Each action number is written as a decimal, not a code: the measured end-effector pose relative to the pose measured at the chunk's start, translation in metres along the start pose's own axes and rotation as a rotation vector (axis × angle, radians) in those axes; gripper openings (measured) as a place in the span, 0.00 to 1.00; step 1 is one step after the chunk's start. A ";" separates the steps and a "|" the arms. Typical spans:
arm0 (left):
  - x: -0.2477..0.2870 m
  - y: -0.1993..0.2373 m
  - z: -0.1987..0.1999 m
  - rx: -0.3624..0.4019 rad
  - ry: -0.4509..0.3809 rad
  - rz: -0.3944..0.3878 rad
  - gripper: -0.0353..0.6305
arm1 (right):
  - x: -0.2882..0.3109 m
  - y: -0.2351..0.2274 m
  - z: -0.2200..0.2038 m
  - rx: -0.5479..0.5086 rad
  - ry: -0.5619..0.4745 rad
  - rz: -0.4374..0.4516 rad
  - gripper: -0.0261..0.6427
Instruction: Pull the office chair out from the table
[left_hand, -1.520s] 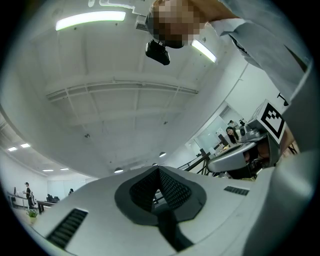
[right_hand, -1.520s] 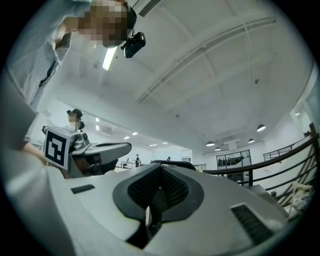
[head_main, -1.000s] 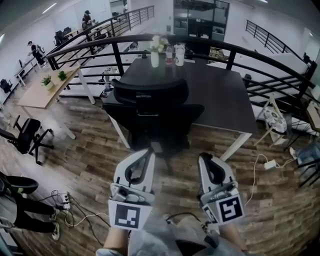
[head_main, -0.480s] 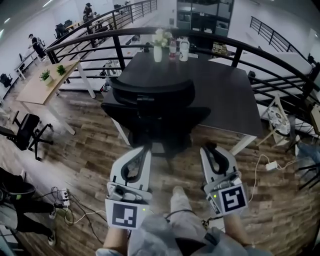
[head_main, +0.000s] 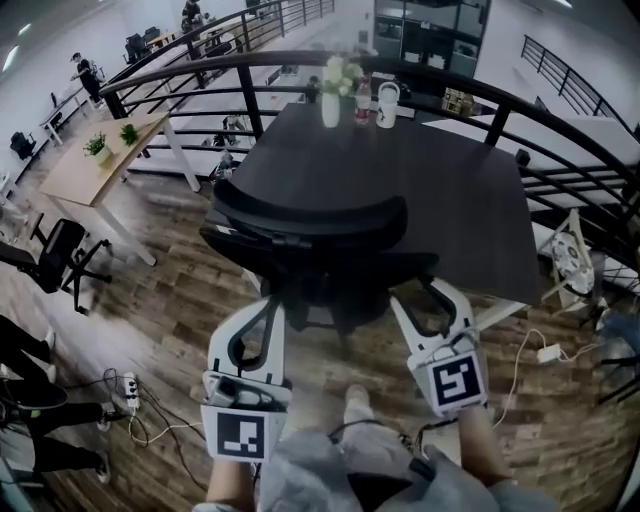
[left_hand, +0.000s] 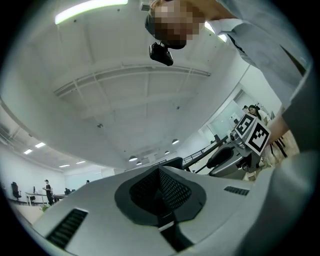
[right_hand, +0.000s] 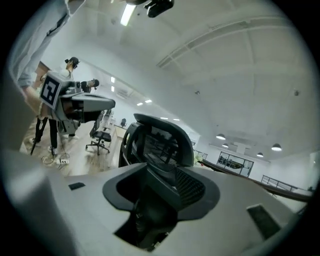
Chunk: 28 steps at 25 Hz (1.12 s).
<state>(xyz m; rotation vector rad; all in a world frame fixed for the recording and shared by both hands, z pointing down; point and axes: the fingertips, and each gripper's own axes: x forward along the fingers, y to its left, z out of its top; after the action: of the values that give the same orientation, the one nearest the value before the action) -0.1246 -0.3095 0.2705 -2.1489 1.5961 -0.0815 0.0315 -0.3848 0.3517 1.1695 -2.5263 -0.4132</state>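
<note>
"How many chairs stand at the dark rectangular table (head_main: 440, 190)?"

"One: a black office chair with a curved mesh back (head_main: 310, 225), pushed in against the table's near edge."

"And the grippers?"

"Two. The left gripper (head_main: 268, 305) is clenched on nothing, just behind the seat. The right gripper (head_main: 428, 295) has just been spreading its jaws, and nothing sits between them."

Left gripper (head_main: 266, 306) jaws meet — right gripper (head_main: 430, 296) jaws have just been opening, gripping nothing.
</note>
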 end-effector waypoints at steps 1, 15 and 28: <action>0.004 0.003 -0.005 0.002 0.014 0.009 0.05 | 0.008 -0.003 -0.005 -0.030 0.022 0.016 0.33; 0.037 0.037 -0.050 0.034 0.142 0.113 0.05 | 0.077 -0.007 -0.068 -0.443 0.252 0.267 0.37; 0.034 0.089 -0.169 0.462 0.642 -0.140 0.23 | 0.084 -0.003 -0.080 -0.549 0.301 0.391 0.33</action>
<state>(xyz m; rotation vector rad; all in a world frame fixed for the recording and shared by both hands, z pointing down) -0.2455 -0.4154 0.3794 -1.9457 1.5226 -1.1646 0.0148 -0.4618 0.4373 0.4782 -2.1096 -0.7056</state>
